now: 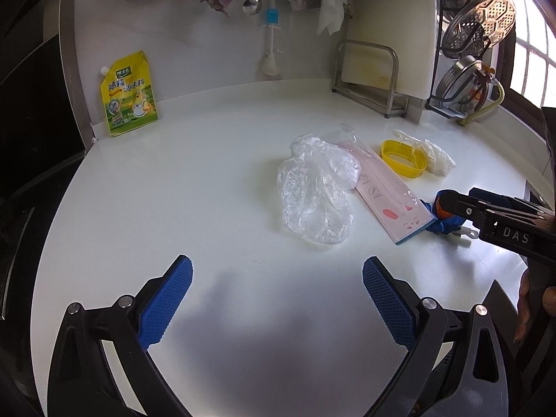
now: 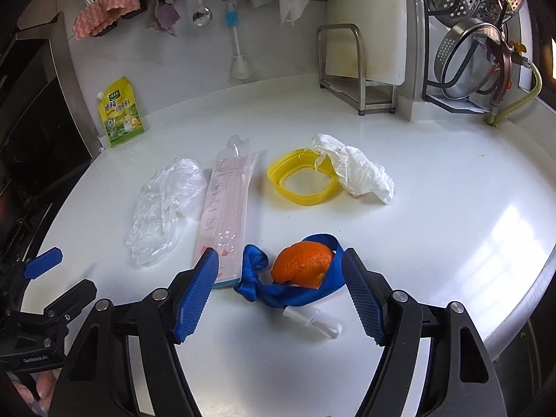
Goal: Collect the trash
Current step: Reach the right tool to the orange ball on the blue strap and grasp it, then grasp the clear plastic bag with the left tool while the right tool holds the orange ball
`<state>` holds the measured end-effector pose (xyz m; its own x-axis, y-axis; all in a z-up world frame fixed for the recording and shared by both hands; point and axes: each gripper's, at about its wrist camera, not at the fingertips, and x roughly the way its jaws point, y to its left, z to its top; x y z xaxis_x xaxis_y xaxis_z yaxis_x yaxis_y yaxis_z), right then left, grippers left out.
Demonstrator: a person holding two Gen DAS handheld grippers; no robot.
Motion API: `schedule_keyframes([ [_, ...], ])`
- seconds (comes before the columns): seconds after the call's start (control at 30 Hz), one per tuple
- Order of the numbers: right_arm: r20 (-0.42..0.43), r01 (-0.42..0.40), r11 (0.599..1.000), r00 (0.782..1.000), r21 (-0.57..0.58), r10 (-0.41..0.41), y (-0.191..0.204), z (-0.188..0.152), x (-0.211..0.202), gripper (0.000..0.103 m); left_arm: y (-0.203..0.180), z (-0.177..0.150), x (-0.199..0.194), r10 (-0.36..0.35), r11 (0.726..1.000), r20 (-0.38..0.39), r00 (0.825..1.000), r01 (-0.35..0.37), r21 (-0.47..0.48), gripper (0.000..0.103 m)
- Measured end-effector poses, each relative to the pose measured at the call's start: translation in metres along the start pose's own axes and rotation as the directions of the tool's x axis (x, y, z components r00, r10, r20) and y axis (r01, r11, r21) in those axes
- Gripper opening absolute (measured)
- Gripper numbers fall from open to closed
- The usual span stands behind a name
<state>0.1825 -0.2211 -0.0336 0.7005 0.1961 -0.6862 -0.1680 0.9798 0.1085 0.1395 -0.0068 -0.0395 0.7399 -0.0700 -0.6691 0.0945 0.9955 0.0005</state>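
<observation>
Trash lies on a white counter (image 1: 208, 173). There is a crumpled clear plastic bag (image 1: 316, 187) (image 2: 166, 205), a long pink package (image 1: 389, 194) (image 2: 226, 208), a yellow plastic ring (image 1: 403, 158) (image 2: 302, 184) and crumpled white paper (image 1: 434, 154) (image 2: 358, 170). An orange peel (image 2: 302, 262) rests on a blue strap (image 2: 299, 292) that ends in a white clip (image 2: 312, 323). My right gripper (image 2: 281, 260) (image 1: 448, 208) is open, with the peel and strap between its fingers and the pads apart from the peel. My left gripper (image 1: 278, 271) (image 2: 69, 271) is open over bare counter, short of the bag.
A yellow seasoning pouch (image 1: 130, 95) leans on the back wall. At the back right are a metal rack with a cutting board (image 1: 368, 76) and a dish rack holding steel steamers (image 1: 479, 27). Cloths, a spoon and a brush hang above. A dark stove borders the left.
</observation>
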Motion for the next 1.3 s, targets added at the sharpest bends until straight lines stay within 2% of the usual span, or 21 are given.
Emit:
schedule_keyframes([
  [0.1,-0.016,0.036,0.998,0.999,-0.053,-0.037,0.004,0.003,0.008,0.057,-0.002,0.0,0.004,-0.005,1.0,-0.009,1.0,0.005,0.004,0.097],
  [0.23,-0.022,0.105,0.987,0.994,-0.122,-0.109,0.01,0.001,0.015,0.048,-0.005,0.0,0.007,-0.007,1.0,-0.01,1.0,0.007,0.008,0.097],
  [0.37,-0.022,0.155,0.971,0.987,-0.18,-0.161,0.015,-0.003,0.017,0.033,-0.005,0.001,0.009,-0.006,1.0,-0.013,1.0,0.006,0.006,0.097],
  [0.53,-0.004,0.19,0.958,0.981,-0.215,-0.196,0.014,-0.006,0.018,0.026,-0.007,0.003,0.011,-0.006,1.0,-0.017,1.0,0.006,0.005,0.097],
  [0.6,0.006,0.172,0.965,0.985,-0.196,-0.175,0.011,-0.005,0.015,0.019,-0.007,0.004,0.011,-0.003,1.0,-0.017,1.0,0.003,0.008,0.097],
  [0.7,0.021,0.1,0.989,0.995,-0.106,-0.098,-0.003,0.0,0.007,0.014,-0.008,0.007,0.011,0.002,1.0,-0.013,1.0,-0.002,0.014,0.097],
  [0.83,0.053,-0.012,1.0,0.999,0.01,0.011,-0.022,0.005,-0.001,0.014,-0.008,0.013,0.014,0.008,1.0,-0.01,1.0,-0.008,0.013,0.097],
  [0.97,0.094,-0.12,0.987,0.99,0.112,0.109,-0.042,0.005,-0.009,0.014,-0.004,0.023,0.021,0.013,1.0,-0.016,1.0,-0.013,-0.007,0.097],
  [1.07,0.126,-0.136,0.977,0.985,0.165,0.116,-0.055,0.005,-0.015,0.014,-0.004,0.029,0.027,0.026,1.0,-0.02,0.999,-0.026,-0.009,0.097],
  [1.3,0.185,-0.157,0.971,0.975,0.183,0.123,-0.063,0.006,-0.028,0.014,-0.005,0.046,0.047,0.019,0.999,-0.06,0.998,-0.021,-0.031,0.097],
])
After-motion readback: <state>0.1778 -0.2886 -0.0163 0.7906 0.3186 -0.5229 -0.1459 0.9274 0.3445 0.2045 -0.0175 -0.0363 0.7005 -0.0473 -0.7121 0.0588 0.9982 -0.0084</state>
